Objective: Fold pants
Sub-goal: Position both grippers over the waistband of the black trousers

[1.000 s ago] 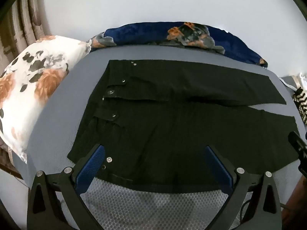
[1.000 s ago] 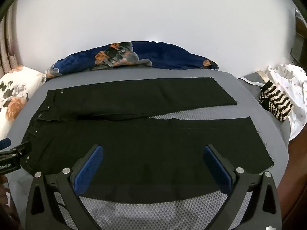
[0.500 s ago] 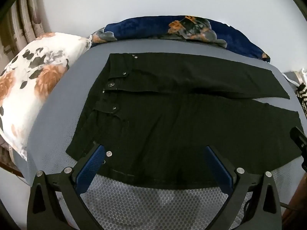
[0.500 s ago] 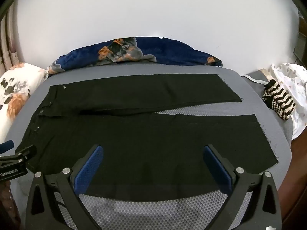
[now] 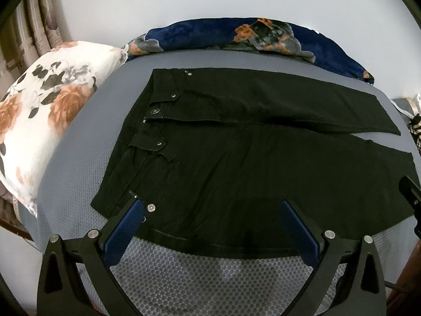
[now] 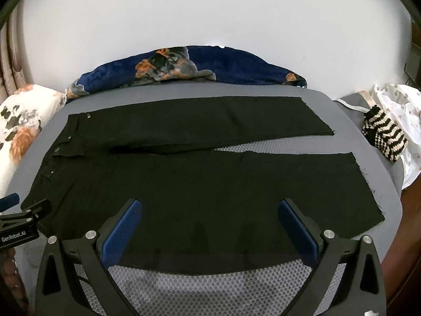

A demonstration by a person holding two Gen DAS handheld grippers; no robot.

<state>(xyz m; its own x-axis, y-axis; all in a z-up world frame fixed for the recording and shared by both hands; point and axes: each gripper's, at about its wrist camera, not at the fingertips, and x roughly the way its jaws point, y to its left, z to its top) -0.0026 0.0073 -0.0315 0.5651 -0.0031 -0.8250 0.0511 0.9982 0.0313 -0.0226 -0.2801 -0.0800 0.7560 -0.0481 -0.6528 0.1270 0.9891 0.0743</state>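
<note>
Black pants (image 5: 236,163) lie flat on a grey mesh bed surface (image 5: 205,276), waistband to the left and both legs running right. In the right wrist view the pants (image 6: 200,184) show a narrow gap between the two leg ends. My left gripper (image 5: 210,216) is open above the near edge of the pants by the waistband corner, nothing between its blue pads. Open too, my right gripper (image 6: 209,216) hovers over the near leg's front edge. The left gripper's side (image 6: 18,221) shows at the left rim of the right wrist view.
A floral white pillow (image 5: 39,121) lies left of the pants. A dark blue floral blanket (image 6: 184,65) is bunched along the far edge by the white wall. A striped knit item (image 6: 384,137) and white cloth (image 6: 400,105) sit at the right.
Both grippers have drawn back and risen a little, so the pants sit lower and farther in each view. The pants have not moved and both grippers stay open.
</note>
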